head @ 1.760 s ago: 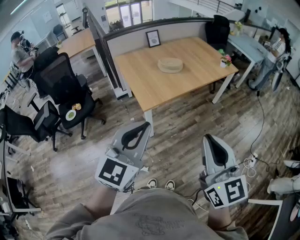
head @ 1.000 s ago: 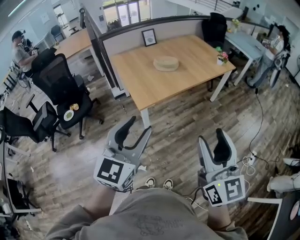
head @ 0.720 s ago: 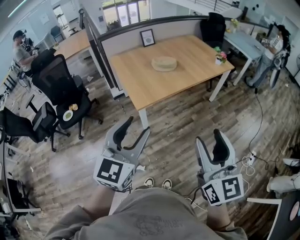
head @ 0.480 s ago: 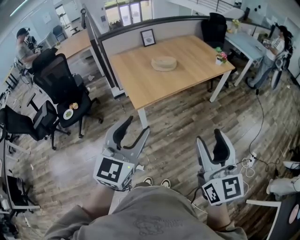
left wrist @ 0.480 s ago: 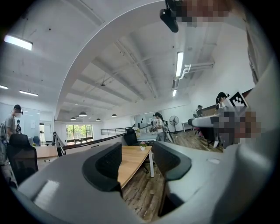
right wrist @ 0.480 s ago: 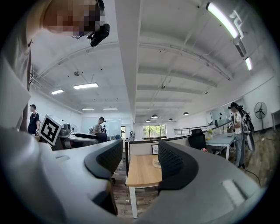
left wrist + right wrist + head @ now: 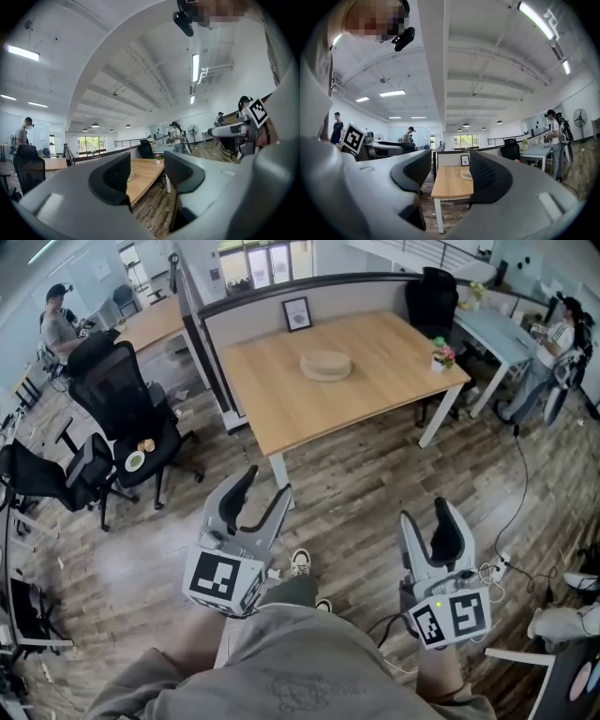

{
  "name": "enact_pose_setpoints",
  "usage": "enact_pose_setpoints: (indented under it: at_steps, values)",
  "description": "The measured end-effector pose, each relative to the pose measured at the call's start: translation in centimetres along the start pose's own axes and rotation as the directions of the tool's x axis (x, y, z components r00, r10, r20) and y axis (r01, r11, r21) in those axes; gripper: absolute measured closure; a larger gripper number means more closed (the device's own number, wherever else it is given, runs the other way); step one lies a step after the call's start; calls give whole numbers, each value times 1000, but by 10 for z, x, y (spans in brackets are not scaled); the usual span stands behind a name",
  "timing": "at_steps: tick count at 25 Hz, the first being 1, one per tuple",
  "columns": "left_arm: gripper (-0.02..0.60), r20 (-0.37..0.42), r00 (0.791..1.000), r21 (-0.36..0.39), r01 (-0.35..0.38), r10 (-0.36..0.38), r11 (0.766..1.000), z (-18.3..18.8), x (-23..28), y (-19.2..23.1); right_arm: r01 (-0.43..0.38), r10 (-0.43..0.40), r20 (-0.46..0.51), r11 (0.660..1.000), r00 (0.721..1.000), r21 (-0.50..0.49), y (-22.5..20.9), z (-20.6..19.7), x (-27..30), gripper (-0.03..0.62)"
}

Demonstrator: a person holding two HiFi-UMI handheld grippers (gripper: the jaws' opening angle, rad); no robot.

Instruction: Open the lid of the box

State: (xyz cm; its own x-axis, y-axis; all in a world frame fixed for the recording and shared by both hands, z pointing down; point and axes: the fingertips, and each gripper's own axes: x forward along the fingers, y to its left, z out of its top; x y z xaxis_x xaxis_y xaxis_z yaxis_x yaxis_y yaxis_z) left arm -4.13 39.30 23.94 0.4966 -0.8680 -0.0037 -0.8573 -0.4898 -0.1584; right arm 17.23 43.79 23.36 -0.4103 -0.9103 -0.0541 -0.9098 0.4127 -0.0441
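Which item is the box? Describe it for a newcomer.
Find the wooden table before the grey partition. The box sits near its far middle, low, round and tan. Unlike the upright picture frame and flower pot, it lies flat and wide.

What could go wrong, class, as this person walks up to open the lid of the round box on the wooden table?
1. The box sits far across the table, with open floor yet to cross; a foot could catch the cable lying on the floor at the right.
2. The flower pot stands near the table's right edge, so a careless reach might knock it off.
3. Nothing visibly holds the box down, so lifting the lid may drag it along.
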Motion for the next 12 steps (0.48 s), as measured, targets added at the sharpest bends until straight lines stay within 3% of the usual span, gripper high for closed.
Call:
enact_pose_setpoints:
  at_steps: [12]
  values:
    - [356, -30, 1000, -6, 0, 0, 1000, -21, 58, 33, -28, 28, -43, 1000, 999, 14, -23, -25, 70, 353]
